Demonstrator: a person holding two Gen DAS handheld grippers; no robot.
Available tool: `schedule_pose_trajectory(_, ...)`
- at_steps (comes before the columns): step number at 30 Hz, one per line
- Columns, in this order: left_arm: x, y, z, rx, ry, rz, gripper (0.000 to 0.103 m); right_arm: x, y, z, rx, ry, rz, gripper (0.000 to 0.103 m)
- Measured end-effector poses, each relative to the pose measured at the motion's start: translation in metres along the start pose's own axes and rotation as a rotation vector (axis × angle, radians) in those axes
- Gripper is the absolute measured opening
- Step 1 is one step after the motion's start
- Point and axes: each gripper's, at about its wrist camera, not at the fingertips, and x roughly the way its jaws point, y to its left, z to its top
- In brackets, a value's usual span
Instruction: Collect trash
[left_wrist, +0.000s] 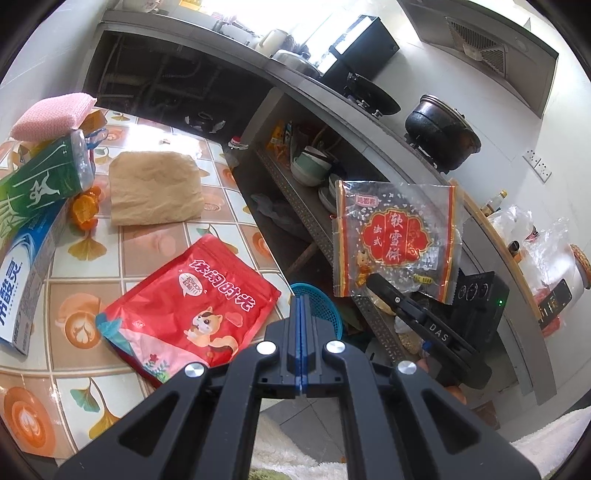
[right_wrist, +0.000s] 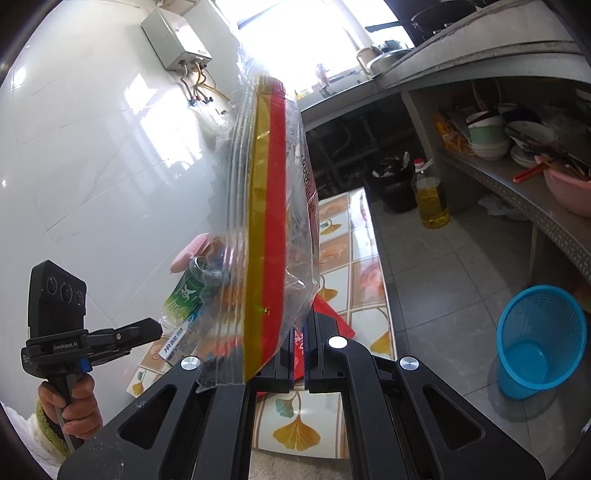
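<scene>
My right gripper (right_wrist: 301, 326) is shut on the lower edge of a clear snack wrapper (right_wrist: 273, 221) with red and gold print, held upright in the air. In the left wrist view that wrapper (left_wrist: 395, 236) hangs over the floor to the right of the table, with the right gripper (left_wrist: 376, 286) below it. My left gripper (left_wrist: 301, 301) is shut with nothing in it, just above the table's near right edge. A blue mesh bin (right_wrist: 535, 339) stands on the floor, partly hidden behind the left fingers in the left wrist view (left_wrist: 325, 306). A red snack pouch (left_wrist: 192, 306) lies on the table.
The patterned table (left_wrist: 155, 254) also carries a brown paper bag (left_wrist: 155, 188), a green can (left_wrist: 44, 184), a toothpaste box (left_wrist: 26, 280), a pink sponge (left_wrist: 51, 114) and orange peel (left_wrist: 85, 210). Shelves with bowls (right_wrist: 487, 136) and an oil bottle (right_wrist: 430, 195) line the right side.
</scene>
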Motion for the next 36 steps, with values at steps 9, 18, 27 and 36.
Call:
schedule_pose_trajectory(9,0.016,0.011,-0.009,-0.004,0.104,0.096,0.004,0.006,0.0,0.002,0.012,0.024,-0.009,0.002)
schedule_pose_trajectory(18,0.042,-0.017,-0.044,0.321,0.228,0.3,0.063,0.013,-0.001,0.005,0.022,0.042,-0.019,0.002)
schedule_pose_trajectory(27,0.038,-0.007,-0.056,0.422,0.257,0.386,0.063,0.027,-0.003,0.005,0.037,0.071,-0.029,0.002)
schedule_pose_trajectory(36,0.075,0.002,-0.073,0.623,0.406,0.469,0.058,0.037,-0.004,0.002,0.031,0.099,-0.027,0.002)
